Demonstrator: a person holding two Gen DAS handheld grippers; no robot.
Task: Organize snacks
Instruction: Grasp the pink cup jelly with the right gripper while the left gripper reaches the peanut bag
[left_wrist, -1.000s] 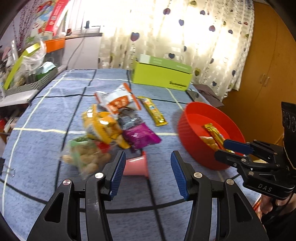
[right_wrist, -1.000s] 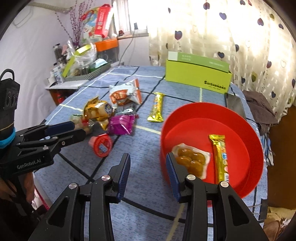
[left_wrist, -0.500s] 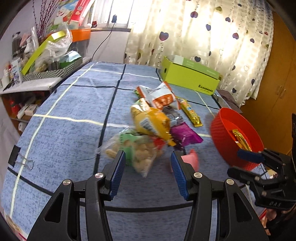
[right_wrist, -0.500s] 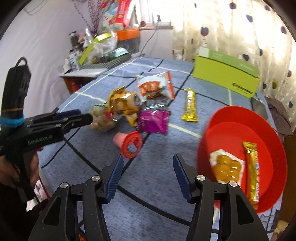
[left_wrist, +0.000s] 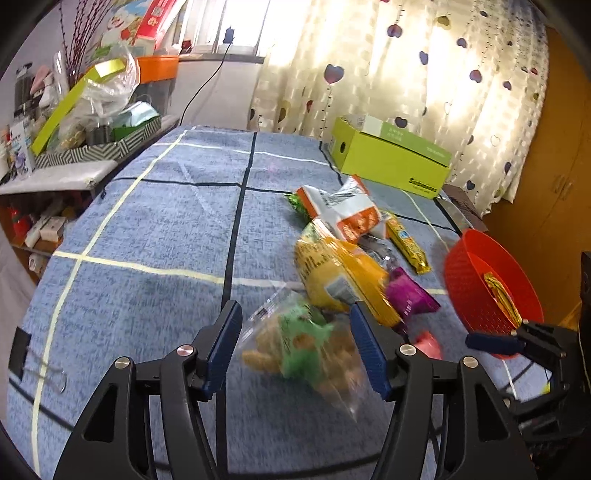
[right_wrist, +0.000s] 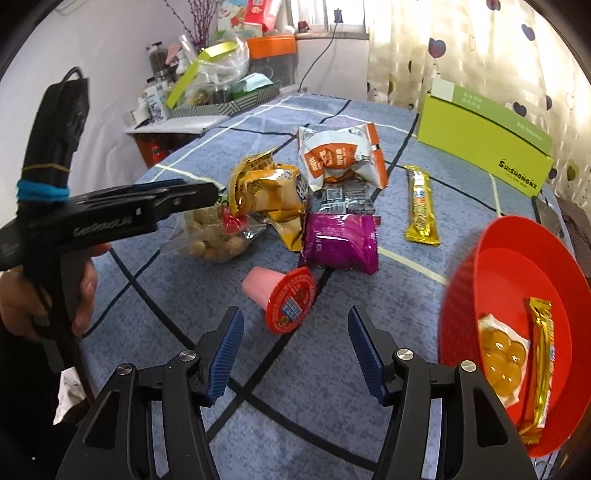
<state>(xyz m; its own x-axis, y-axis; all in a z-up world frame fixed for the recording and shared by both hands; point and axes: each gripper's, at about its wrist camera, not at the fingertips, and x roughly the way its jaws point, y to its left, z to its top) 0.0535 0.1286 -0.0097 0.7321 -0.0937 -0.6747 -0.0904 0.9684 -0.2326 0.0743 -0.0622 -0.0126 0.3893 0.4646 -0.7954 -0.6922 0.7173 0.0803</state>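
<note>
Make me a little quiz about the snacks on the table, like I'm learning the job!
1. True or false: the red bowl already holds a gold bar and a pack of yellow balls.
2. What lies in front of the right gripper?
A. pink jelly cup
B. purple packet
C. green box
3. Fill in: the left gripper is open, its fingers on each side of the clear bag of ____.

Key: 1 true; 2 A; 3 nuts (round tan pieces, a bit blurred).
</note>
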